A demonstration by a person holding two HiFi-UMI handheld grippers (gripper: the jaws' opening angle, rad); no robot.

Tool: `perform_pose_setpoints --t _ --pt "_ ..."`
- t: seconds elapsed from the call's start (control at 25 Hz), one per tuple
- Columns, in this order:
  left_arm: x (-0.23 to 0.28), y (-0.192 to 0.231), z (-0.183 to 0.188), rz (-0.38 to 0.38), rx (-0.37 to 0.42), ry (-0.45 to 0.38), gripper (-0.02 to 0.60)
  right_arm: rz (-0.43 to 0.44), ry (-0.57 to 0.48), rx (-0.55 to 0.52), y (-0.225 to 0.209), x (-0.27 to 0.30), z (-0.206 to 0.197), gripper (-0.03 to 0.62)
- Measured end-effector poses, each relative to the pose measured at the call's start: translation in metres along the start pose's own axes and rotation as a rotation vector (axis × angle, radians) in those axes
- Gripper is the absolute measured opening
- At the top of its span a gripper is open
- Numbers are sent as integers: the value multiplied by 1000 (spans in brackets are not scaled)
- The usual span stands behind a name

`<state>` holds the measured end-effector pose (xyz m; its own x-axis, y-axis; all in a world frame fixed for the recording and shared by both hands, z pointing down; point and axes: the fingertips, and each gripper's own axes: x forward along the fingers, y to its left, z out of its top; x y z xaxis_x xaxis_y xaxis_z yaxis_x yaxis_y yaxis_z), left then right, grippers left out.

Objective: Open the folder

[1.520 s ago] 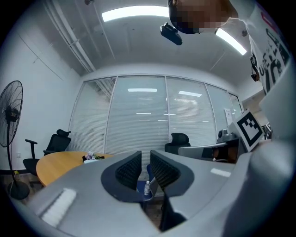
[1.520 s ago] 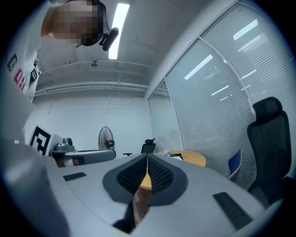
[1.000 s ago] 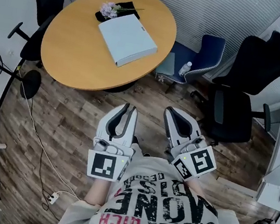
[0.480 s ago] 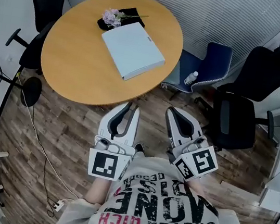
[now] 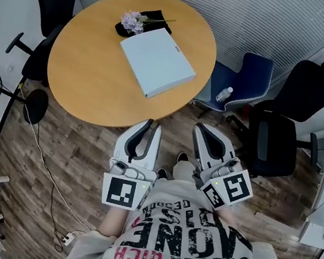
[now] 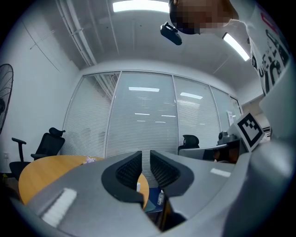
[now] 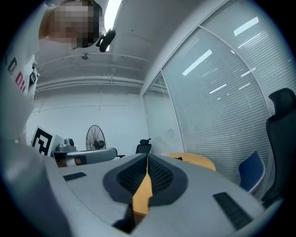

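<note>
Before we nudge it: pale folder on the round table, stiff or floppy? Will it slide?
Likely stiff: the folder lies flat with straight edges and visible thickness. It probably slides readily on the smooth table. Unlikely to tip or roll, being broad and flat.

The head view is looking steeply down from above; both gripper views are looking level from low, all sharing the worktop (image 5: 85,77).

Person: grey tee (image 5: 192,246), black block print, red line near-left. Both the left gripper (image 5: 149,124) and right gripper (image 5: 202,128): white-grey shells, black ribbed pads (image 6: 128,170), black-and-white square-marker cube (image 5: 121,191) at near end, small green light.
</note>
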<state>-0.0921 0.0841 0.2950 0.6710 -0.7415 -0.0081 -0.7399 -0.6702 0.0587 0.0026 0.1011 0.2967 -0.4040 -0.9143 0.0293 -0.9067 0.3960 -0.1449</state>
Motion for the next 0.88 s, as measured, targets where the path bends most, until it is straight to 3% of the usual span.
perform_pose_setpoints --t 0.28,0.88 --pt "16 16 -7 32 -27 35 63 14 11 16 -16 25 -5 12" --pt "101 56 -2 198 2 -22 60 168 48 22 -90 111 1 12"
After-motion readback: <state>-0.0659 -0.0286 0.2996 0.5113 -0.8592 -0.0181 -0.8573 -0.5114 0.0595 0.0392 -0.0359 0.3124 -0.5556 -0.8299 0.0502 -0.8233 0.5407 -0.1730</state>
